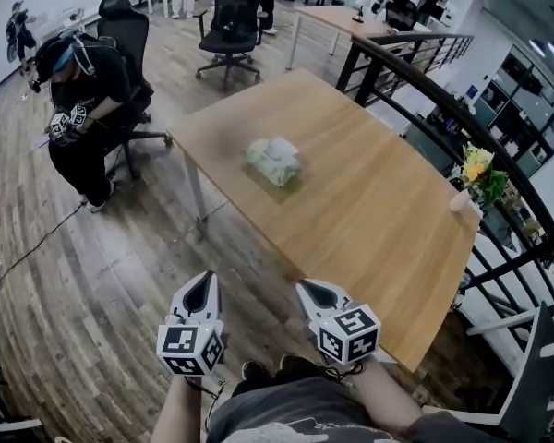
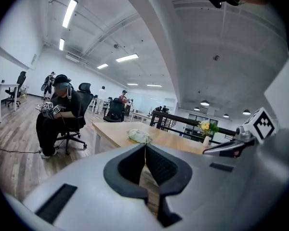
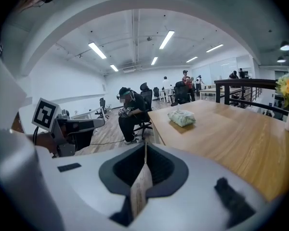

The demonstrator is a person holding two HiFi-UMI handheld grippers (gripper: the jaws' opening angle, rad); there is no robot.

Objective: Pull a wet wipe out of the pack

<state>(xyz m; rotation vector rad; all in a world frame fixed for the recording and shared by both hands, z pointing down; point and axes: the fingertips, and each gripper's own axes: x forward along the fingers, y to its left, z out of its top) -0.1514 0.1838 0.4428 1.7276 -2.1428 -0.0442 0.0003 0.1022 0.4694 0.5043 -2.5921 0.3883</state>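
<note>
A pale green wet-wipe pack (image 1: pixel 273 161) lies on the wooden table (image 1: pixel 379 220), toward its far half. The pack (image 2: pixel 139 136) shows small and distant in the left gripper view, and the pack (image 3: pixel 181 118) sits on the table's left part in the right gripper view. My left gripper (image 1: pixel 199 293) and right gripper (image 1: pixel 319 293) hang side by side over the floor, short of the table's near edge, well away from the pack. Both have their jaws pressed together with nothing between them.
A person in black sits on an office chair (image 1: pixel 120 72) at the left, holding marker cubes. Another black chair (image 1: pixel 231 26) stands beyond the table. A vase of yellow flowers (image 1: pixel 473 178) is at the table's right edge, next to a black railing (image 1: pixel 462 118).
</note>
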